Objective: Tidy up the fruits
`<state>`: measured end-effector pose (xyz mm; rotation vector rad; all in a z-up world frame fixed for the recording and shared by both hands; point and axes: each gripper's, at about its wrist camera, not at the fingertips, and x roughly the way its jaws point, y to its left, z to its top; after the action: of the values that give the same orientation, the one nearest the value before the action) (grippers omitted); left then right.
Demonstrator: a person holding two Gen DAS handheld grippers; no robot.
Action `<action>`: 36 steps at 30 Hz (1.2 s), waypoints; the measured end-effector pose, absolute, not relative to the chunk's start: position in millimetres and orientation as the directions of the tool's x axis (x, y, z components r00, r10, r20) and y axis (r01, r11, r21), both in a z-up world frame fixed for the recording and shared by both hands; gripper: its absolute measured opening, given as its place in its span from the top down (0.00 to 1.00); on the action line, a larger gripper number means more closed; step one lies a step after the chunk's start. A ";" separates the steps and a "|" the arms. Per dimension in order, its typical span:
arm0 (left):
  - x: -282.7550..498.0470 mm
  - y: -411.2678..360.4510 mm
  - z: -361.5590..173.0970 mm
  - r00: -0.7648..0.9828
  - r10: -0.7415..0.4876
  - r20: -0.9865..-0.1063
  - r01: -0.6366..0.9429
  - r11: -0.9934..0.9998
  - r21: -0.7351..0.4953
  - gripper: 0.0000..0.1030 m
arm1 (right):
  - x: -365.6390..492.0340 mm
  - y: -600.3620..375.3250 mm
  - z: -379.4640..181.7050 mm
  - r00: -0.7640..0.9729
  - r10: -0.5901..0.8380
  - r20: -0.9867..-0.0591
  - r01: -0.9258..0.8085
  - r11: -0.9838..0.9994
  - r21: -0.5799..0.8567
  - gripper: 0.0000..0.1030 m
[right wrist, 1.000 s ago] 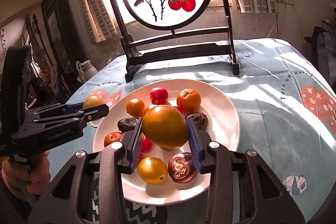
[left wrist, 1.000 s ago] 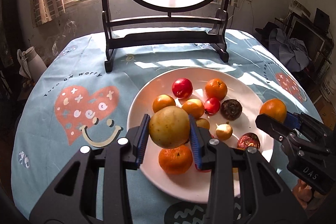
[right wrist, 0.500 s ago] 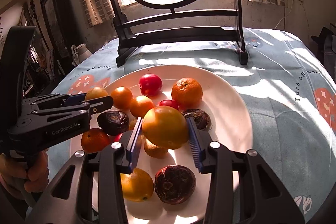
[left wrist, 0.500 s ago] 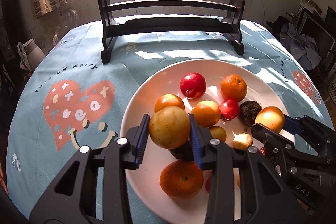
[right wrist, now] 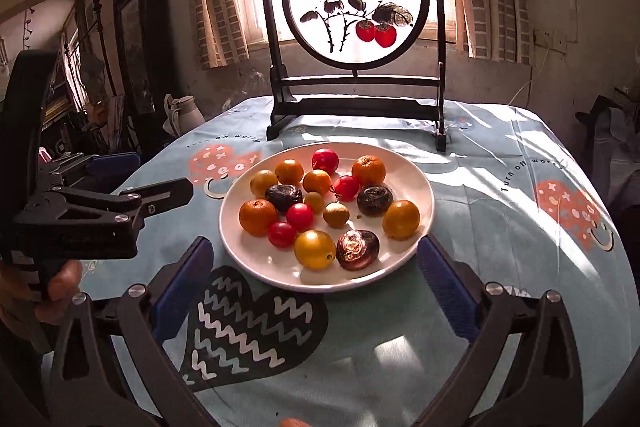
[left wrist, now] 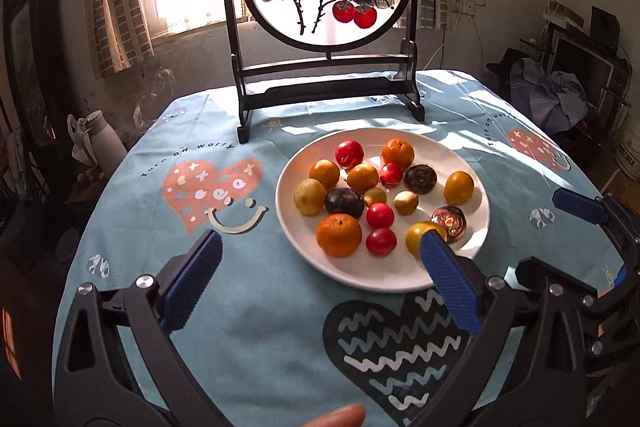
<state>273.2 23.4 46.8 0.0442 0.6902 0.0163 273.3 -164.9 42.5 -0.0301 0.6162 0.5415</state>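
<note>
Both grippers, left (left wrist: 316, 279) and right (right wrist: 316, 279), jaws just opened and empty, hover before the plate (right wrist: 424, 187); fruits appear gathered, next pick unclear.

Both grippers are black angular frames with silver screws, their fingers (left wrist: 448, 279) faced with ribbed blue pads.

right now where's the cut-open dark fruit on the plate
In the right wrist view, the cut-open dark fruit sits at the plate's near edge, just right of a yellow fruit.
</note>
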 end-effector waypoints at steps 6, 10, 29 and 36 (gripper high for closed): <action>225.1 27.9 16.9 0.771 0.068 -0.634 -0.031 0.997 0.070 0.02 | 233.3 -173.3 14.7 0.606 0.521 -0.602 -0.537 0.826 0.174 0.01; 215.9 29.7 3.1 0.754 0.100 -0.649 -0.055 0.994 0.089 0.02 | 223.7 -170.0 -3.7 0.609 0.445 -0.657 -0.517 0.851 0.098 0.01; 212.8 28.1 3.5 0.770 0.088 -0.632 -0.037 0.995 0.095 0.02 | 225.6 -172.3 -7.7 0.615 0.417 -0.669 -0.502 0.862 0.076 0.01; 212.0 29.7 2.6 0.766 0.079 -0.638 -0.036 0.996 0.080 0.02 | 226.0 -171.8 -8.1 0.614 0.415 -0.671 -0.501 0.862 0.075 0.01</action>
<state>212.0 29.6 2.6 0.0643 0.6957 0.0625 226.0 -171.8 -8.1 -0.1249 0.7404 0.5296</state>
